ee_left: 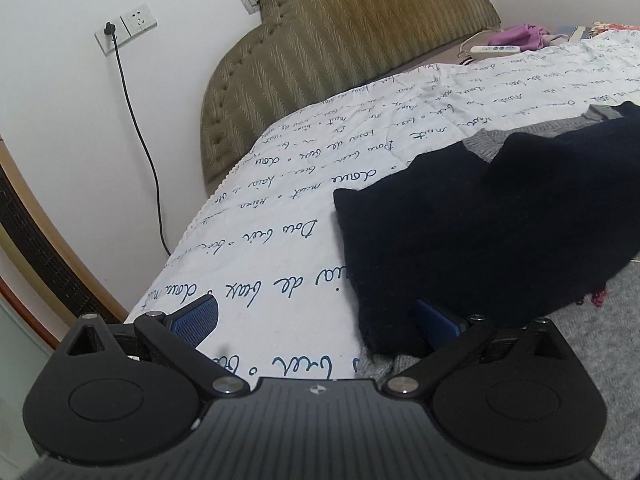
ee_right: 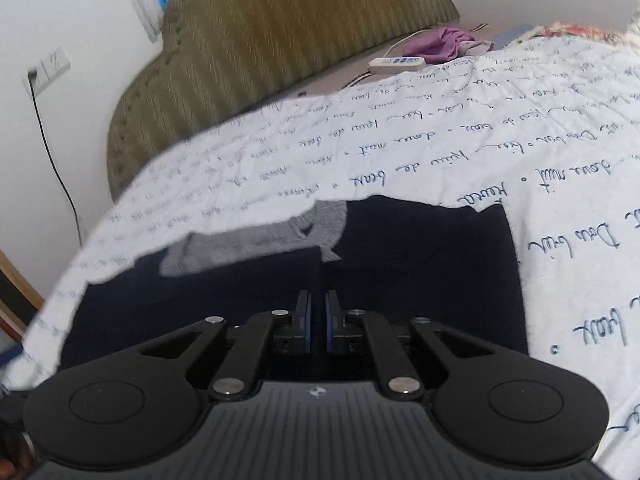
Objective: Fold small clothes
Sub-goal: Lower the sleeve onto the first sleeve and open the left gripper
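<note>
In the left wrist view the left tongs [ee_left: 316, 322] stand spread wide at the edge of a dark sweater [ee_left: 500, 224] lying on the bed's lettered quilt [ee_left: 280, 208]; one blue pad is tucked against the knit, nothing gripped, apparently ready to take that edge. In the right wrist view the right tongs [ee_right: 318, 320] are clenched over the sweater [ee_right: 420, 264]; whether cloth is pinched between the pads cannot be told. Its grey collar [ee_right: 320, 220] faces the headboard [ee_right: 280, 40].
</note>
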The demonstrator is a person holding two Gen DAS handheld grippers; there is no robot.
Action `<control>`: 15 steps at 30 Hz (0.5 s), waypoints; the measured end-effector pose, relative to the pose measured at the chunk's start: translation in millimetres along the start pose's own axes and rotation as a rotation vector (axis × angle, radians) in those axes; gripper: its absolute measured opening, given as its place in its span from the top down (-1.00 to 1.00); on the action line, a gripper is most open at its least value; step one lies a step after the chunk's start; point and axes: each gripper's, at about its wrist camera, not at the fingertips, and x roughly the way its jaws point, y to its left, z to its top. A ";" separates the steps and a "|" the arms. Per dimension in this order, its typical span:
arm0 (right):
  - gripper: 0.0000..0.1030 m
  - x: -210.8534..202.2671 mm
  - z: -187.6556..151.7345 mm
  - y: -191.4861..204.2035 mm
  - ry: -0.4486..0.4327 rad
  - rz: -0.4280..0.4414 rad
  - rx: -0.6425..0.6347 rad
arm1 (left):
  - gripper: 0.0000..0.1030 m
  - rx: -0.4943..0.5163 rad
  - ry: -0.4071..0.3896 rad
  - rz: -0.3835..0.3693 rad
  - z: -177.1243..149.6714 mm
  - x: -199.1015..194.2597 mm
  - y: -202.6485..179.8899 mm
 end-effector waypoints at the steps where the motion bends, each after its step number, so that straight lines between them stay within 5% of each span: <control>1: 0.86 5.5 -0.9 -0.7 0.028 -0.015 -0.009 | -0.99 -0.004 -0.007 0.003 0.4 -2.9 0.0; 4: 0.85 -1.3 -4.2 4.2 -0.016 -0.080 -0.024 | -0.97 0.003 -0.032 0.017 -0.6 -14.6 0.7; 6: 0.78 -10.5 -7.1 11.6 -0.048 -0.047 -0.056 | -0.98 0.017 -0.026 0.016 -2.4 -15.6 -0.7; 10: 0.54 9.8 -14.4 20.4 0.060 -0.109 -0.129 | -0.97 -0.031 0.010 0.003 -1.4 -18.3 5.6; 12: 0.47 -3.8 -16.4 18.0 0.022 -0.121 -0.098 | -0.98 -0.076 0.011 -0.032 -1.4 -30.5 12.7; 14: 0.29 -24.2 -20.1 18.4 -0.017 -0.113 -0.096 | -0.98 -0.103 0.017 -0.066 -3.6 -43.7 14.5; 15: 0.02 -34.0 -24.3 19.1 -0.034 -0.099 -0.100 | -0.98 -0.117 0.017 -0.087 -6.1 -50.8 13.5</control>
